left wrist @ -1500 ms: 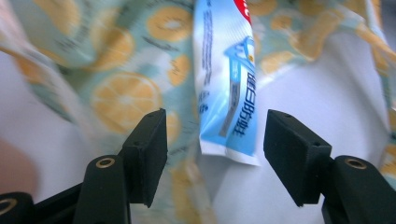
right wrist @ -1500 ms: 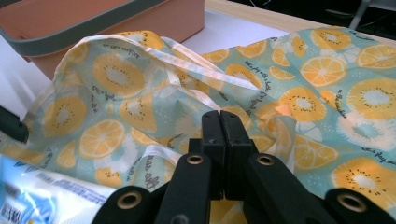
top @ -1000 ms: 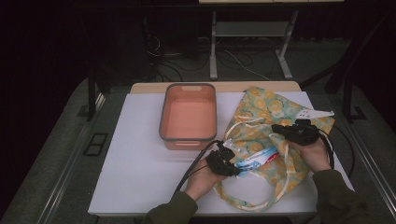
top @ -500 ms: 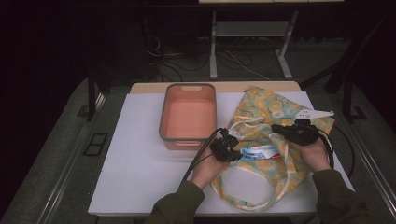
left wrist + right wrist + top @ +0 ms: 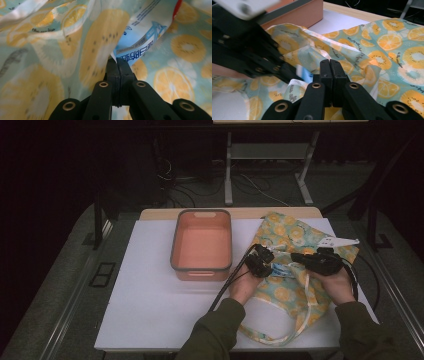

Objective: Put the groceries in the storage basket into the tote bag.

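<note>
A tote bag (image 5: 295,237) printed with yellow citrus slices lies on the right of the white table. My left gripper (image 5: 270,266) is at the bag's mouth, shut on the corner of a blue-and-white packet (image 5: 281,271). In the left gripper view the packet (image 5: 140,37) reaches from the closed tips (image 5: 117,60) in among the bag's cloth (image 5: 62,62). My right gripper (image 5: 296,256) faces it from the right. In the right gripper view its tips (image 5: 329,62) are shut on a raised fold of the bag (image 5: 317,53), with the left gripper (image 5: 249,55) close at the left.
An orange bin (image 5: 202,245) with a grey rim stands left of the bag, its wall (image 5: 294,17) just behind the left gripper. The bag's long strap (image 5: 280,335) loops toward the table's near edge. Table legs and cables lie beyond the far edge.
My left gripper has moved away from the person and rightward, carrying the packet up to the bag's mouth. The right gripper has stayed where it was.
</note>
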The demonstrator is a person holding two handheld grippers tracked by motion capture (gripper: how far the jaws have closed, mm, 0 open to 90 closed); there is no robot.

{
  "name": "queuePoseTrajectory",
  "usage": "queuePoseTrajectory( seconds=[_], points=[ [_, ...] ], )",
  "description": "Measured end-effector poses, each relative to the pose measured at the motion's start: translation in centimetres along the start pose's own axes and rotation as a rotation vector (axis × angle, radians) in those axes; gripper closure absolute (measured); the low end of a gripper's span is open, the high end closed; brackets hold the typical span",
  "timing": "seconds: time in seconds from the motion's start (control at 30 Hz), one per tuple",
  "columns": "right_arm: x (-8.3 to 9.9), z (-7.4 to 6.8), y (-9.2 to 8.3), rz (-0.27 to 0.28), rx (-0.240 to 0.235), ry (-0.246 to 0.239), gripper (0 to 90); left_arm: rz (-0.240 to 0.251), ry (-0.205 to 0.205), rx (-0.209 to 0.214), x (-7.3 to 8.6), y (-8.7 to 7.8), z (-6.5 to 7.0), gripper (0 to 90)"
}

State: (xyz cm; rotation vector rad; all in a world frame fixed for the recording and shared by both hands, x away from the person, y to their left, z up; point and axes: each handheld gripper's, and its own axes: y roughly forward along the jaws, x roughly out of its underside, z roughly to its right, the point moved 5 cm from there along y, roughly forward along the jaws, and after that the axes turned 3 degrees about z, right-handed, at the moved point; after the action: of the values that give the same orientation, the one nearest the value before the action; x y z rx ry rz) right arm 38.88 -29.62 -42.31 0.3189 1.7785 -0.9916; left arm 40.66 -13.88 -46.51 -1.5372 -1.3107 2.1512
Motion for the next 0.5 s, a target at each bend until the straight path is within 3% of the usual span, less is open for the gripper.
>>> queuePoseTrajectory(
  seconds=[0.1,0.2,0.3,0.5],
  points=[
    [0.0,0.0,-0.1,0.004,-0.001,0.001,89.5,0.019,-0.011,-0.002,-0.2,0.4,-0.2,86.1],
    [0.0,0.0,-0.2,0.006,-0.002,0.000,89.5,0.033,-0.004,-0.007,0.0,-0.2,-0.3,78.7],
    [0.0,0.1,-0.3,0.008,-0.002,0.004,89.4,0.063,-0.014,0.006,0.4,-1.7,-0.2,69.8],
    [-0.1,0.0,-0.4,0.010,-0.001,0.001,89.5,0.101,0.004,0.042,2.2,-5.2,0.5,59.7]
  ],
)
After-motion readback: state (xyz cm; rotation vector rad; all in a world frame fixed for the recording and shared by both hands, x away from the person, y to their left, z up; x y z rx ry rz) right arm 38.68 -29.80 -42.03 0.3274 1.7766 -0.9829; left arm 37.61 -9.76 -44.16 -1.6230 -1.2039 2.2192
